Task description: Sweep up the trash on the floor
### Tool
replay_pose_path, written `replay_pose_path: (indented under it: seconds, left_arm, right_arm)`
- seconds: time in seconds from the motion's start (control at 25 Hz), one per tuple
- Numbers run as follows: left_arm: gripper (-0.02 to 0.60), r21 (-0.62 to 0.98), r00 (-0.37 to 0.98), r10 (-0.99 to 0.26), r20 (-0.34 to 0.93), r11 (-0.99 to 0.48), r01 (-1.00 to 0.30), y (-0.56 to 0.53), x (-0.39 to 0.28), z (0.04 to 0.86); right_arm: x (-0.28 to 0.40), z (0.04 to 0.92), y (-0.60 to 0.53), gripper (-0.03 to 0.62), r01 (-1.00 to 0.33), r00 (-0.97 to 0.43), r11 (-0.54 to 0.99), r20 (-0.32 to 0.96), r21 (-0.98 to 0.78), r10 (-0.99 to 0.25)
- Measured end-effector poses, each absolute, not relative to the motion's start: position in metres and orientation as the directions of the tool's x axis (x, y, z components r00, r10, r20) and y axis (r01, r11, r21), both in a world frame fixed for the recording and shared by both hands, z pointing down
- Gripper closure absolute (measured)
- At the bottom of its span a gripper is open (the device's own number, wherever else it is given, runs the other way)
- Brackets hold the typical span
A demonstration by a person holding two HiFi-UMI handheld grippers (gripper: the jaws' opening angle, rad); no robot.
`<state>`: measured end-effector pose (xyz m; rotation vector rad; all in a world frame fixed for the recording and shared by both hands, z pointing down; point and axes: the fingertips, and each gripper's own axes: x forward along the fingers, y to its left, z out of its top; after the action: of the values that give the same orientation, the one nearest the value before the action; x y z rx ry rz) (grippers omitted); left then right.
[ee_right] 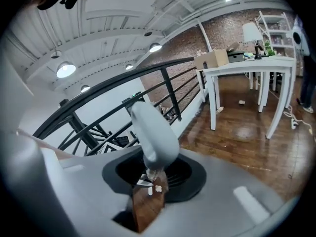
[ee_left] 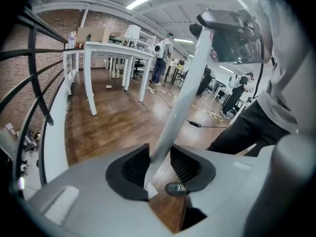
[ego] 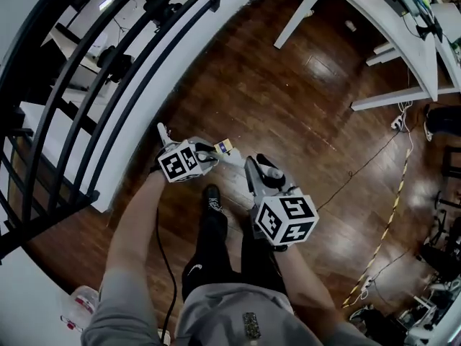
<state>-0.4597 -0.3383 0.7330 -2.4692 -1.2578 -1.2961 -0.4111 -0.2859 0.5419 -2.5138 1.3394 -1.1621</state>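
Broadly, the dark wooden floor [ego: 274, 99] fills the head view. Over it slants the white broom handle [ee_left: 187, 83], which looks stiff, light and smooth enough to slip, so two well-spaced grips seem best. The left gripper [ee_left: 160, 168] stands half spread, its pads pinching the shaft. The right gripper [ee_right: 153, 174], at four o'clock from it, clamps the rounded top end. A small white scrap [ego: 350, 26] lies at one o'clock, near a table leg [ego: 302, 13].

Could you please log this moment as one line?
left gripper: shut on white handle | right gripper: shut on same handle | white scrap: on floor by table
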Motion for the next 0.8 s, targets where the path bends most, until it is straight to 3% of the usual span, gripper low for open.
replay_pose_path:
  seconds: [0.36, 0.8]
  left_arm:
    - [0.448, 0.348, 0.244, 0.744, 0.622, -0.541, 0.765, -0.253, -0.430, 0.714]
    - [0.449, 0.344, 0.236, 0.724, 0.648, -0.555, 0.758, -0.214, -0.408, 0.682]
  right_arm:
    - [-0.383, 0.518, -0.214, 0.499, -0.604, 0.446, -0.733, 0.630, -0.312, -0.636]
    - [-0.358, 0.487, -0.175, 0.500, -0.587, 0.464, -0.730, 0.594, -0.350, -0.657]
